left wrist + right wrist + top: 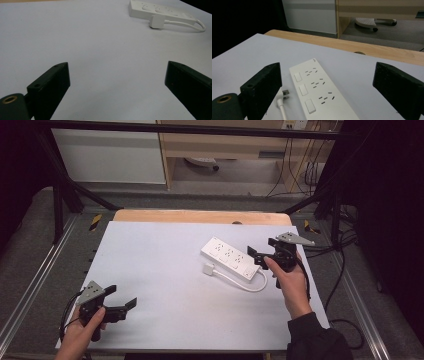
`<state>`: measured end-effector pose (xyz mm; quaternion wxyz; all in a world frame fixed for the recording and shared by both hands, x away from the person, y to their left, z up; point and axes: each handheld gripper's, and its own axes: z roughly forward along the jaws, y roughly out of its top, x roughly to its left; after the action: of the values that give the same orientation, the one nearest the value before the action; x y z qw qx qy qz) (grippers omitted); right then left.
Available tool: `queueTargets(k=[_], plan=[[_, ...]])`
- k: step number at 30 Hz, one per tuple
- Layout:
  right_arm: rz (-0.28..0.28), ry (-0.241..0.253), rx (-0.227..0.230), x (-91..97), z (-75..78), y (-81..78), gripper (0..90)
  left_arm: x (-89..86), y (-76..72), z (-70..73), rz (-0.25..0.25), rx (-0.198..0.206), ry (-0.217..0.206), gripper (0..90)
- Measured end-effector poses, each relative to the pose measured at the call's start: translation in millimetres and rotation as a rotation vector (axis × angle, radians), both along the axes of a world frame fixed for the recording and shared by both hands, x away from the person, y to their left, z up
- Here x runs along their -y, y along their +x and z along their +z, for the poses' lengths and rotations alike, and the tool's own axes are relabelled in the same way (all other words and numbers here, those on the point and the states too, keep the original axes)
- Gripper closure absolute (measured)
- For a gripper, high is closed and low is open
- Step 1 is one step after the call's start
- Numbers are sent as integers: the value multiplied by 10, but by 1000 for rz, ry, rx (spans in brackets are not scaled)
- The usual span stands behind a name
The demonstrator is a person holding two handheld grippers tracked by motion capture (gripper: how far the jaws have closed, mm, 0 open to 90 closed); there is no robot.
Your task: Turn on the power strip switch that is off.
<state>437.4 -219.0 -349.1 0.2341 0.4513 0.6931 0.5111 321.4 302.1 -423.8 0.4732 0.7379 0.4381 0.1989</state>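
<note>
High view: power strip [231, 257] lies diagonally, cord end nearest right gripper [261, 258], jaws apart.

The power strip [231, 257] lies on the table [165, 265], its plug [208, 268] just beside it.

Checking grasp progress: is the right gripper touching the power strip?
Apart: the right gripper view shows the right gripper open, jaws either side of the power strip, with gaps.
</note>
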Motion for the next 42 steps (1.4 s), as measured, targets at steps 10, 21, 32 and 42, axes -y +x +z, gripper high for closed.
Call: queueTargets(k=[10, 21, 32, 42], plan=[[-5, -2, -15, -79, -28, 137, 106, 0, 0, -1, -4, -1, -1, 62], [-7, -26, -52, -142, -78, 268, 106, 4, 2, -3, -7, -2, 1, 62], [-5, -61, -83, -256, -156, 393, 115, 2, -5, 6, -7, 2, -3, 62], [-41, -90, -113, -333, -253, 487, 201, 0, -9, 9, -9, 2, -5, 62]])
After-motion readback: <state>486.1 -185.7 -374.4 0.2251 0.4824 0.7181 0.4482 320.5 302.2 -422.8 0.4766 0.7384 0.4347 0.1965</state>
